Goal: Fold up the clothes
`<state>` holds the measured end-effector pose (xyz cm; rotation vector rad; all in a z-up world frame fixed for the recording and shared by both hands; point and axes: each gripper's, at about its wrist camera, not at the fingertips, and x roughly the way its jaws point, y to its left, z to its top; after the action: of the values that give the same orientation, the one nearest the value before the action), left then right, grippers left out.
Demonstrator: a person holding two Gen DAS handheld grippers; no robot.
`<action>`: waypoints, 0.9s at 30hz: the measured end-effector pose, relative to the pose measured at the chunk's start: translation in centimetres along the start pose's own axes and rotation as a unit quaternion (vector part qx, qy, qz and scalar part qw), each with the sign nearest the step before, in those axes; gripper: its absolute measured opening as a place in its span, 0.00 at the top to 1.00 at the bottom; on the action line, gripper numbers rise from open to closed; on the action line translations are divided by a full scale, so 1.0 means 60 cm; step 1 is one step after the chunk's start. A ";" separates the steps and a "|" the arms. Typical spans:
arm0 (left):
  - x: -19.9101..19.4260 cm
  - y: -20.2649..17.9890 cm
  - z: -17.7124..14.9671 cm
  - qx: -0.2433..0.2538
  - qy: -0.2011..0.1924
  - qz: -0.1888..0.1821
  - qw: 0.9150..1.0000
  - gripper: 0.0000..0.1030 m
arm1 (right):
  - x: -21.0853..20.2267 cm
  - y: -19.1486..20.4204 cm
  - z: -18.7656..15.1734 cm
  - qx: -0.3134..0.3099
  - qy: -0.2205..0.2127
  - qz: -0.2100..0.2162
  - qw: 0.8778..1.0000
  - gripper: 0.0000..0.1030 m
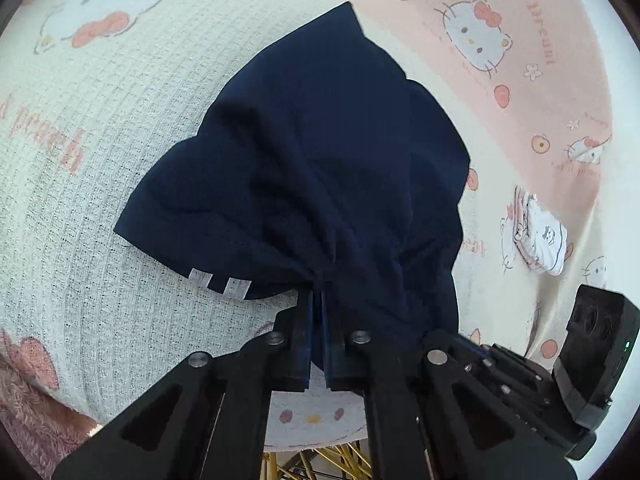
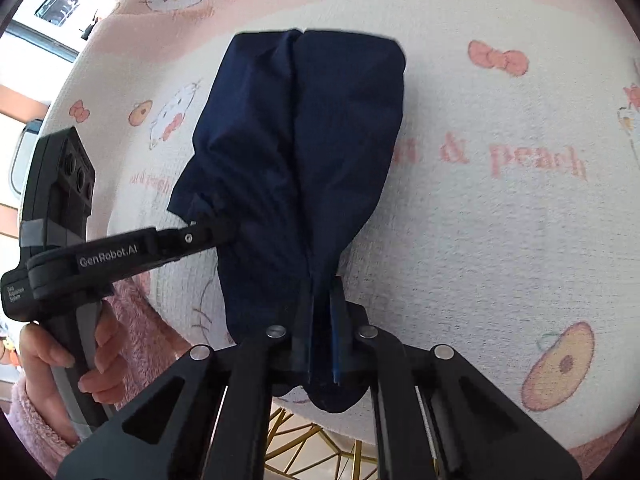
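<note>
1. I hold two grippers: my left gripper (image 1: pixel 318 292) and my right gripper (image 2: pixel 322 284).
2. I see one dark blue garment (image 1: pixel 320 152) with two white stripes (image 1: pixel 220 282) at its hem.
3. One printed blanket (image 1: pixel 100 128) lies under it.
4. One small folded white cloth (image 1: pixel 540 240) lies on the blanket.
5. One hand (image 2: pixel 72 356) of mine shows, in one fluffy pink sleeve (image 2: pixel 36 420).

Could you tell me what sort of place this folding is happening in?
Probably a home: a cartoon-cat printed cloth covers the surface under the navy garment, a small folded item lies nearby, and a window shows behind.
</note>
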<state>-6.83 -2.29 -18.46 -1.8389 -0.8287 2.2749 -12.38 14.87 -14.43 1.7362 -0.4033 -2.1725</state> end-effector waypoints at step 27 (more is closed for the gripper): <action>-0.277 -0.147 0.101 0.174 -0.182 -0.037 0.967 0.97 | -0.252 -0.022 0.065 0.019 -0.118 -0.017 0.993 0.75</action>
<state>-10.31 -3.63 0.97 -1.2451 -0.4774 2.5489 -13.24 22.55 -0.79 1.5195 -0.4794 -2.4188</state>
